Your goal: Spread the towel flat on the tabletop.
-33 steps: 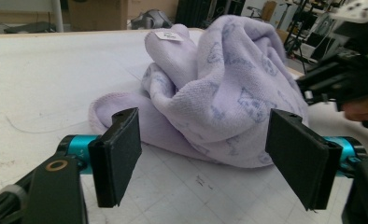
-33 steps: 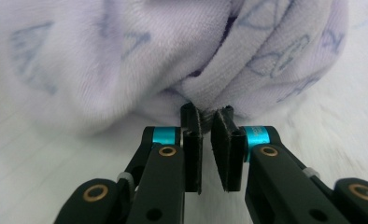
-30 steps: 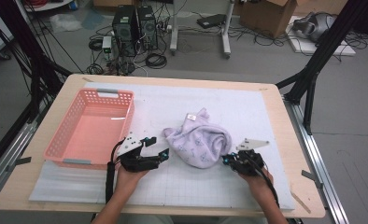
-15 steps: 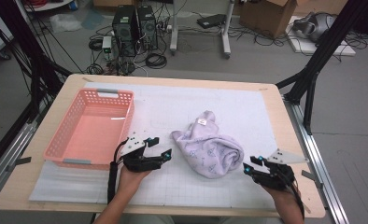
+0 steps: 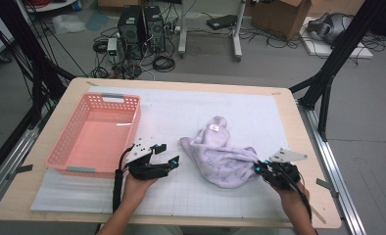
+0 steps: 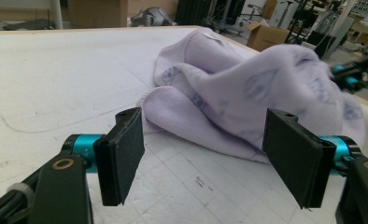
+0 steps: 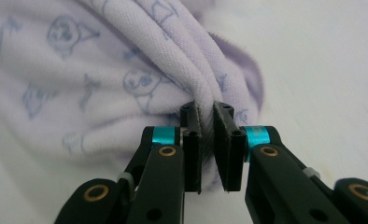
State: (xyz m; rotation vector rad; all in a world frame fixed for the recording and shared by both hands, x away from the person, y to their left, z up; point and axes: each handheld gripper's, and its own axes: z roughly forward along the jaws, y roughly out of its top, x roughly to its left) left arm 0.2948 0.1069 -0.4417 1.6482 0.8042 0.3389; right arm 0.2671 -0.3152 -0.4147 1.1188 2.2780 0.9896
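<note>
A crumpled lilac cloth [image 5: 220, 155] lay on the white mat of the counter [image 5: 191, 85], right of a pink basket [image 5: 95, 137]. The right gripper [image 7: 206, 140] had just closed, its fingers [image 7: 191, 144] pinching a fold at the cloth's right edge. The left gripper [image 6: 210, 154] sat just left of the cloth, fingers [image 6: 123, 151] wide apart and empty.

The cloth [image 5: 223, 155] is a pale lilac garment of soft knit fabric, printed with small blue-grey drawings and carrying a little white label near its far end. It lies crumpled in a loose heap on the white mat, right of the middle. Its hemmed edge curls along the mat at the left, and its right end is gathered into tight folds.
</note>
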